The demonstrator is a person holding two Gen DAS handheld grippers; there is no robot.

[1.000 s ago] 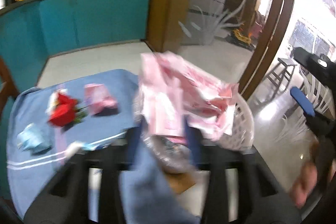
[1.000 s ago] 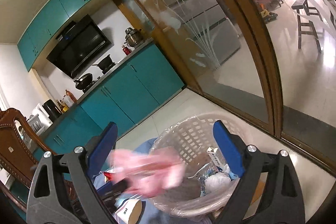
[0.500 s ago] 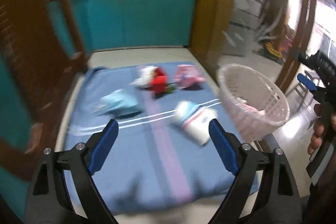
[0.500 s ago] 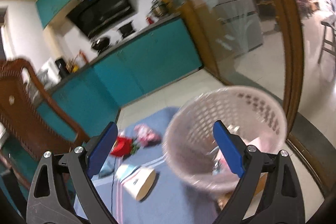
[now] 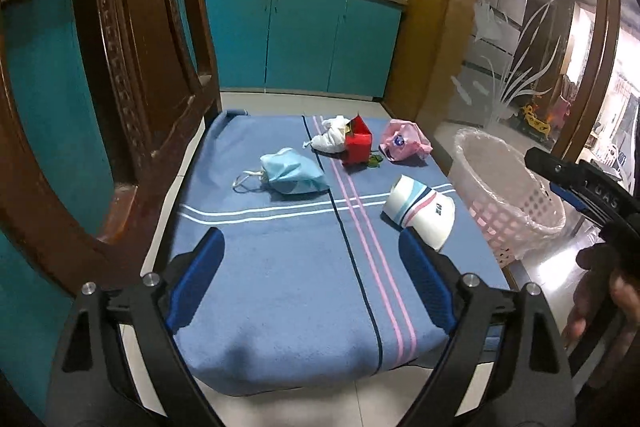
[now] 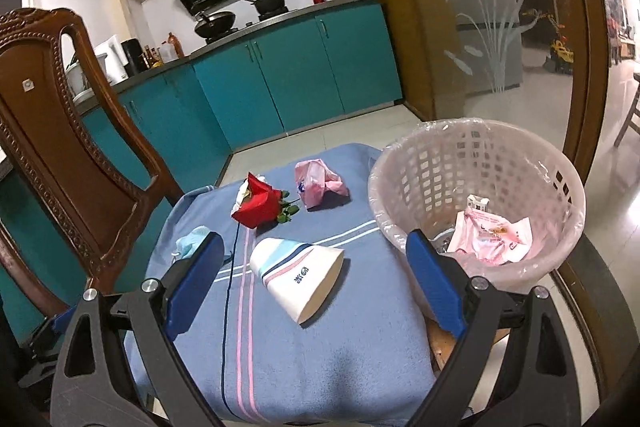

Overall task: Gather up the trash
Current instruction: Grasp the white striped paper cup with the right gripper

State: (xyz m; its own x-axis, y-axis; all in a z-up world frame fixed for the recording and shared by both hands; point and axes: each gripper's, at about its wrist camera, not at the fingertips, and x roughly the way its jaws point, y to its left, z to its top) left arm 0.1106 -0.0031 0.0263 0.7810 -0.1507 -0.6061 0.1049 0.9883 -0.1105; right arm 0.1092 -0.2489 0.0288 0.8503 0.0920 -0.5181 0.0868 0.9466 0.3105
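Left wrist: left gripper (image 5: 310, 283) fingers just opened, empty; mask (image 5: 292, 173) far-left on bench (image 5: 280, 291).
Right wrist: right gripper (image 6: 314, 283) fingers wide, empty; cup (image 6: 302, 273) lies near, left of basket (image 6: 520, 163). Pinch cup's sides lightly.

bare near half of blue cloth (image 5: 280, 287); chair (image 6: 60, 131) on one side, basket (image 6: 480, 163) opposite

A matt, fuzzy blue cloth (image 6: 320, 359) covers the tabletop. On it lie a smooth paper cup (image 6: 300, 275), a soft fabric face mask (image 5: 290, 173) and crinkled pink plastic wrapper (image 6: 318, 183). The perforated plastic basket (image 6: 520, 163) holds glossy film liner. Carved wooden chair (image 6: 60, 131) looks polished.
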